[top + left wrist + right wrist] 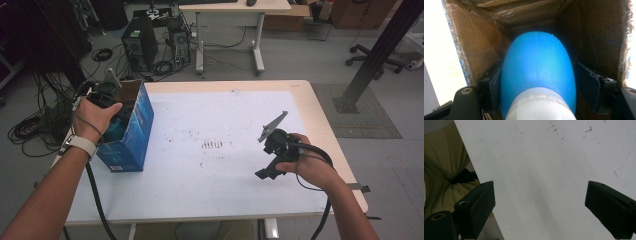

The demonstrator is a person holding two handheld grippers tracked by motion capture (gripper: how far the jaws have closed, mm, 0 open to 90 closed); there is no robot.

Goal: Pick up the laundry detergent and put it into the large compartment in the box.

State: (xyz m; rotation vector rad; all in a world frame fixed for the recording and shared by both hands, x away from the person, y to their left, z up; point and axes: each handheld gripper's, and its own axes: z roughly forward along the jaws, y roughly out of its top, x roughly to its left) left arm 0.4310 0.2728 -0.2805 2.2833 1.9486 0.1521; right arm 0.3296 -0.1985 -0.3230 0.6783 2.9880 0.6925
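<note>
Left gripper [107, 97], upper left of high view, reaches into the open blue box [131, 131] on the table [210, 200]. Its jaws clamp a blue rounded object [537, 72] inside the cardboard walls. Right gripper [539, 207], centre right, jaws wide apart over bare tabletop.

The counter [220, 150] has a white top with a pale wood edge, marked by dark smudges and scuffs near its middle. Over at nine o'clock a blue cardboard box [131, 131] stands on it, open at the top, close to the edge.
</note>
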